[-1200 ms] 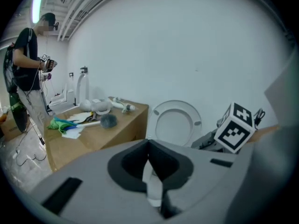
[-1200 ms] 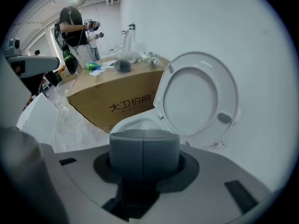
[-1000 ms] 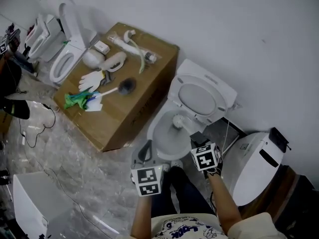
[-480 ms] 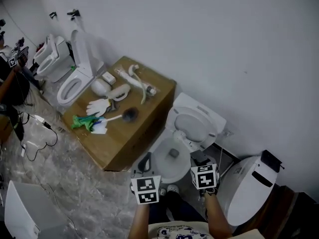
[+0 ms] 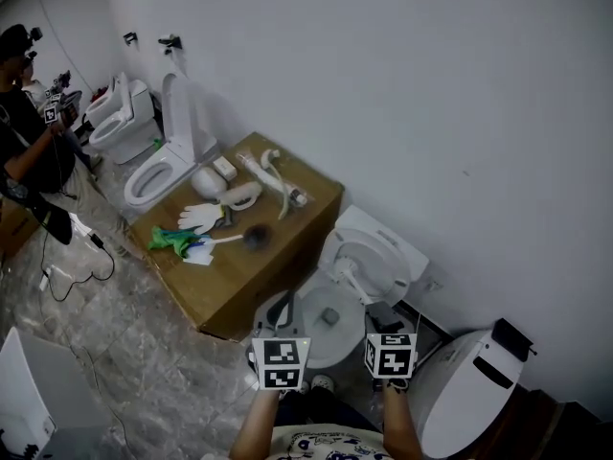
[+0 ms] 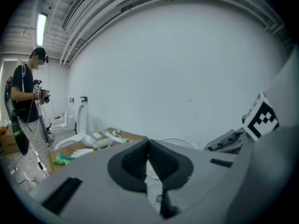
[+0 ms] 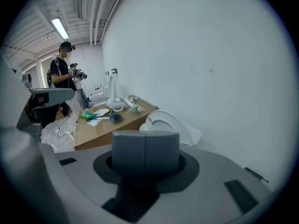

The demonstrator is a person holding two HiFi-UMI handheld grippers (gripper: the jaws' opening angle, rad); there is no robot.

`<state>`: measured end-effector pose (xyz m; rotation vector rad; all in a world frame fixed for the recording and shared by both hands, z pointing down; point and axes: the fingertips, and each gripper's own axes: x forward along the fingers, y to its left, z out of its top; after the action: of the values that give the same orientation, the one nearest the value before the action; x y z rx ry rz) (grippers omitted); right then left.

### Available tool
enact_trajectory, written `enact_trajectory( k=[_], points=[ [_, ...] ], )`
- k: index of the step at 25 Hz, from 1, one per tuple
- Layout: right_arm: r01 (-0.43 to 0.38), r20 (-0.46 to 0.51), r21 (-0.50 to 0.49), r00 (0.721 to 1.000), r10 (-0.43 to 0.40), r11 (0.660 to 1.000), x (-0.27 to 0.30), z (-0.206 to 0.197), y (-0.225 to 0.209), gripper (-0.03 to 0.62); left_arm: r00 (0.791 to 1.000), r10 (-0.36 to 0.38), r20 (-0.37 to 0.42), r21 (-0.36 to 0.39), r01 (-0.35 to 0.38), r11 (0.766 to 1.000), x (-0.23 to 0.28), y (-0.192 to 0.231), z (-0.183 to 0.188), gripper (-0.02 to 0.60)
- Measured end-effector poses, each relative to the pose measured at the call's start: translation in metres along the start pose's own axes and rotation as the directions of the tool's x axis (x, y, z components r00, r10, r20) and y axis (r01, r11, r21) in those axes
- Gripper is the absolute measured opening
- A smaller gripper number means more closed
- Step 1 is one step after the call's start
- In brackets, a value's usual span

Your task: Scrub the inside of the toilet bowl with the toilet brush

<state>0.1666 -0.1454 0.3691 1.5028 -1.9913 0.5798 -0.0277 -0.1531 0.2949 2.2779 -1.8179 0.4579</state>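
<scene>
Toilet bowl [image 5: 308,326]: head view only, seemingly

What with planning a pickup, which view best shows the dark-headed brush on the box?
Head view: from above, the whole brush lies on the cardboard box. The right gripper view shows it small and far; the left gripper view does not show it.

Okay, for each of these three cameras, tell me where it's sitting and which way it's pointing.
Left gripper view: rides the left tongs, shut; faces level over the brown cardboard box toward the white wall.
Right gripper view: rides the right tongs, shut; faces across the open white ceramic toilet, along the wall.
Head view: on the person's head, steeply down on toilet and box; both forearms and marker cubes show.
Shared: both gripper views catch the box and a standing person in black.
</scene>
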Motion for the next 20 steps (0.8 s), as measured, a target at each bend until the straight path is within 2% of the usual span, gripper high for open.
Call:
enact_trajectory(
  k=[8, 20],
  points=[
    [0.001, 0.084, 0.015, 0.996, -0.002, 1.000, -0.026, 0.021, 0.002, 0.164, 0.998, 0.005, 0.056, 0.019, -0.006, 1.000, -0.011, -0.001, 0.022, 0.002],
    [0.004, 0.134, 0.035, 0.991, -0.009, 0.999, -0.026, 0.037, 0.000, 0.164, 0.997, 0.018, 0.073, 0.022, -0.020, 1.000, -0.009, 0.010, 0.031, 0.002]
  ],
)
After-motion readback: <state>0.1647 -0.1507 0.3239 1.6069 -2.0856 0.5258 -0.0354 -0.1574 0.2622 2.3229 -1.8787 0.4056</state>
